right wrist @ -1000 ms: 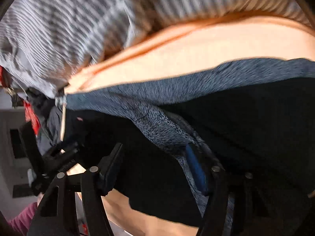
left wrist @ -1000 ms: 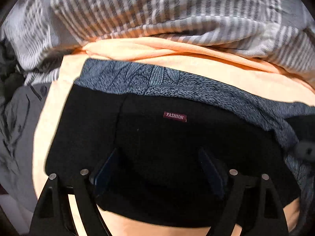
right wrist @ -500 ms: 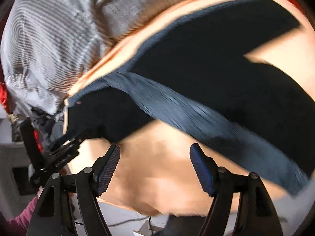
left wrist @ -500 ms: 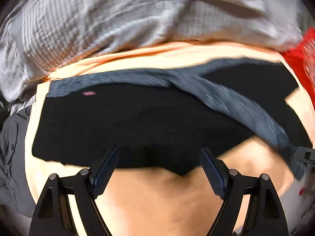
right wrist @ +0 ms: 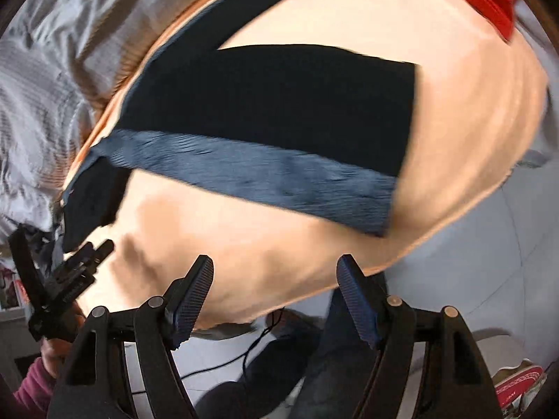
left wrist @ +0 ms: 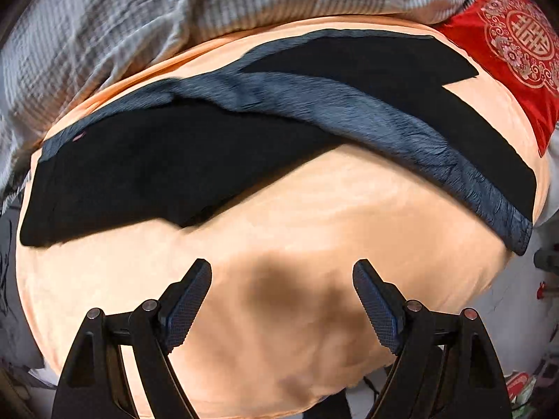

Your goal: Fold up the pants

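Black pants [left wrist: 174, 160] with a blue-grey patterned side stripe [left wrist: 349, 111] lie spread flat on a peach sheet [left wrist: 279, 230], legs splayed in a V toward the right. My left gripper [left wrist: 281, 265] is open over bare sheet in front of the pants, with nothing between its fingers. In the right wrist view the same pants [right wrist: 272, 90] and stripe [right wrist: 262, 178] lie farther up. My right gripper [right wrist: 275, 260] is open and empty above the sheet's near edge. The left gripper [right wrist: 94, 249] also shows there at the far left, beside the waist end.
A grey striped duvet [left wrist: 139, 28] is bunched behind the sheet, and a red embroidered cushion [left wrist: 506, 52] lies at the far right. Below the bed's edge are pale floor [right wrist: 489, 262], a black cable [right wrist: 251, 345], a person's dark-trousered legs [right wrist: 332, 356] and a pink sleeve [right wrist: 31, 387].
Both grippers have drawn back off the pants toward the near edge of the bed. A second ago their fingers were over the black fabric; now they are over bare sheet.
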{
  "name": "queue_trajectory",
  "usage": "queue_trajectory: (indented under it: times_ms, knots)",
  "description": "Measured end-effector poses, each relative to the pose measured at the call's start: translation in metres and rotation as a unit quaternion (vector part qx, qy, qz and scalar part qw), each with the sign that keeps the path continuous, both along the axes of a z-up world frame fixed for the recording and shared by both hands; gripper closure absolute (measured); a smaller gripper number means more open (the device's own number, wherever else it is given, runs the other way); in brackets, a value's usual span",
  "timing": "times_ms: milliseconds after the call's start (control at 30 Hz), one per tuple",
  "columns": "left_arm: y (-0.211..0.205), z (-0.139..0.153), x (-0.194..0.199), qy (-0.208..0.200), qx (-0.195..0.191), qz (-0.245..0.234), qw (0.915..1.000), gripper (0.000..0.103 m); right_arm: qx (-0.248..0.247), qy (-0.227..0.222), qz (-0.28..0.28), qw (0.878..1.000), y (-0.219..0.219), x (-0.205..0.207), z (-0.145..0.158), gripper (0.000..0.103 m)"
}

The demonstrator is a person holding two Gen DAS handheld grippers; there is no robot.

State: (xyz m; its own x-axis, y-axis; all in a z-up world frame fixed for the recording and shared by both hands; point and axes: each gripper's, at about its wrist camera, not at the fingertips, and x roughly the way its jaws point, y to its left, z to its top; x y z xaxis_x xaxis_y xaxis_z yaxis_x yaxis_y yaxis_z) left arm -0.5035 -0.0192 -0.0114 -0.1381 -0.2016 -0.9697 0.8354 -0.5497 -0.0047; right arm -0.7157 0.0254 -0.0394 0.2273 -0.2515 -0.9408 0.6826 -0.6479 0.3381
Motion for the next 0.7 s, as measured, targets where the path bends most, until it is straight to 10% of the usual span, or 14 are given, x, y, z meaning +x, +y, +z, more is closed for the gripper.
queue_trajectory:
  times_ms: [333,533,700]
  knots:
    - [-0.001,-0.019,-0.065,-0.025,0.023,0.013,0.9993,0.019,-0.009,-0.046,-0.005,0.999,0.011,-0.058,-0.039,0.034]
    - [-0.002,-0.024,-0.081,-0.048,0.031,0.018,0.9982,0.019,-0.031,-0.117,0.014,0.993,-0.004,-0.063,-0.053,0.095]
    - [-0.007,-0.021,-0.089,-0.060,0.030,0.020,0.9975,0.019,-0.098,-0.198,-0.013,0.975,-0.020,-0.083,-0.030,0.099]
